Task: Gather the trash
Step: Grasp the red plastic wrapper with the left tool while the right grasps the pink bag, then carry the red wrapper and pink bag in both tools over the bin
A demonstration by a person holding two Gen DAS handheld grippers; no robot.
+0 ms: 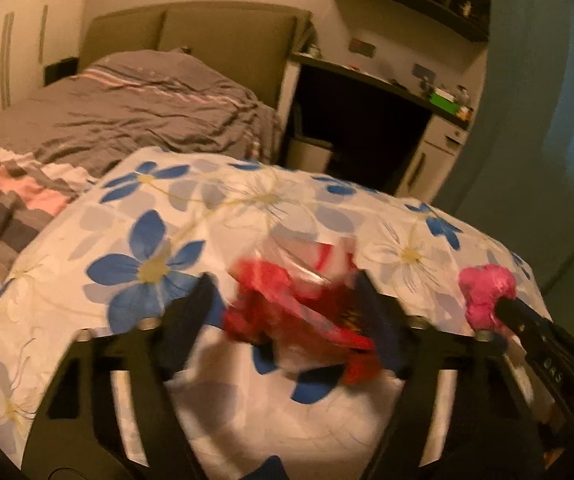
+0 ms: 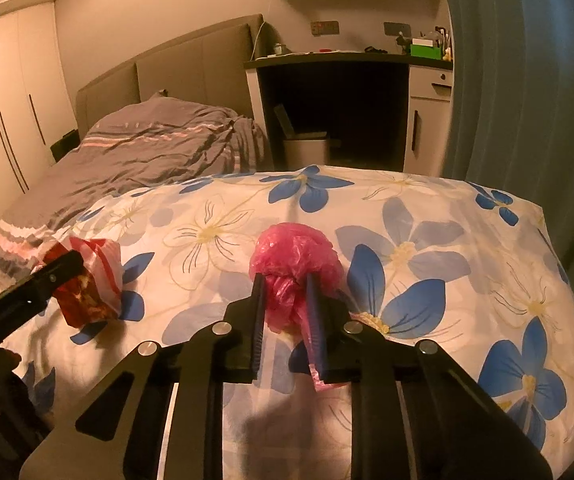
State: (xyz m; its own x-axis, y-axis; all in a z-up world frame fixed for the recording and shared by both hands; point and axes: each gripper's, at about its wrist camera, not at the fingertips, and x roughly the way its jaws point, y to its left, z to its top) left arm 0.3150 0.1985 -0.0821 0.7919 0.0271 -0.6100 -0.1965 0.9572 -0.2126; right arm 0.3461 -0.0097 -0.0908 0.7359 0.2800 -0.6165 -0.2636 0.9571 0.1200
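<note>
Reading the left wrist view: the left gripper (image 1: 283,300) points forward and down over the white cloth printed with blue flowers (image 1: 151,240), which covers a raised surface I cannot identify.
Left jaws: spread, one on each side of the crumpled red and white plastic snack wrapper (image 1: 287,304); blur hides whether the pads press it, so I judge them closed around it but not clamped.
Wrapper relative to the left jaws: straight ahead between the tips, lying on the cloth, its long axis running roughly across the gap.
Neighbour in this view: the crumpled pink plastic bag (image 1: 485,292) lies to the right, with the dark tip of the right gripper (image 1: 507,306) against it.

Right wrist view: the right gripper (image 2: 285,280) points forward and down over the same cloth (image 2: 447,240).
Right jaws: drawn close, pinching the lower part of the pink bag (image 2: 293,258); its bunched top bulges past the tips, and a strip trails along the right-hand finger (image 2: 315,320).
Wrapper in this view: the snack wrapper (image 2: 87,280) lies well left, at the tip of the left gripper (image 2: 69,262).
Deciding relation: each piece lies directly ahead of its own hand, so neither needs to cross over.
Possible destination: a pale bin (image 2: 307,148) stands under the desk (image 2: 347,58) beyond the cloth.
</note>
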